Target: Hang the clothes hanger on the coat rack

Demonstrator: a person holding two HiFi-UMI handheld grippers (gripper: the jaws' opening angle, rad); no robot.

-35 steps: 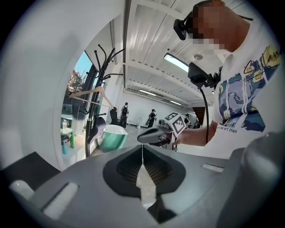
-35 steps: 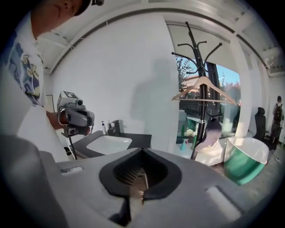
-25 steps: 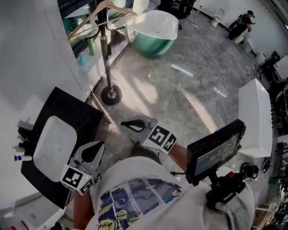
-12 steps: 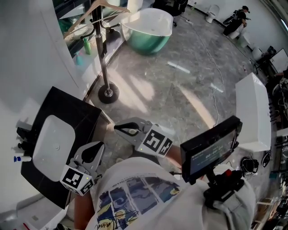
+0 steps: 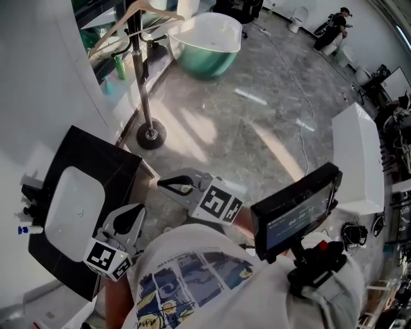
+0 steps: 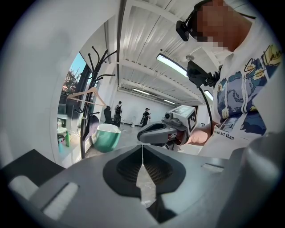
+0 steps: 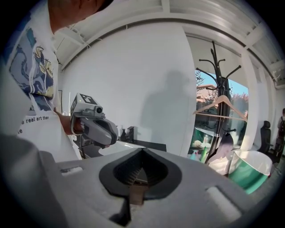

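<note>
A wooden clothes hanger [image 5: 131, 18] hangs on the black coat rack [image 5: 142, 83] at the far left of the head view, beside the window. Both grippers are low and close to my body, far from the rack. My left gripper [image 5: 133, 213] is shut with nothing in it, above the edge of the black counter. My right gripper [image 5: 166, 186] is also shut and empty, and points left over the floor. In the left gripper view the hanger [image 6: 87, 95] and rack [image 6: 91, 80] show at left. In the right gripper view the hanger [image 7: 220, 107] hangs on the rack [image 7: 221, 84] at right.
A black counter [image 5: 112, 160] with a white sink [image 5: 67, 212] lies at left. A green tub [image 5: 205, 42] stands behind the rack's round base [image 5: 149, 135]. A screen on a mount [image 5: 295, 212] sits at my right, with a white cabinet [image 5: 359, 160] beyond. People stand far off.
My right gripper has drifted a little left, toward the counter. The left gripper has stayed put. The hanger has stayed on the rack.
</note>
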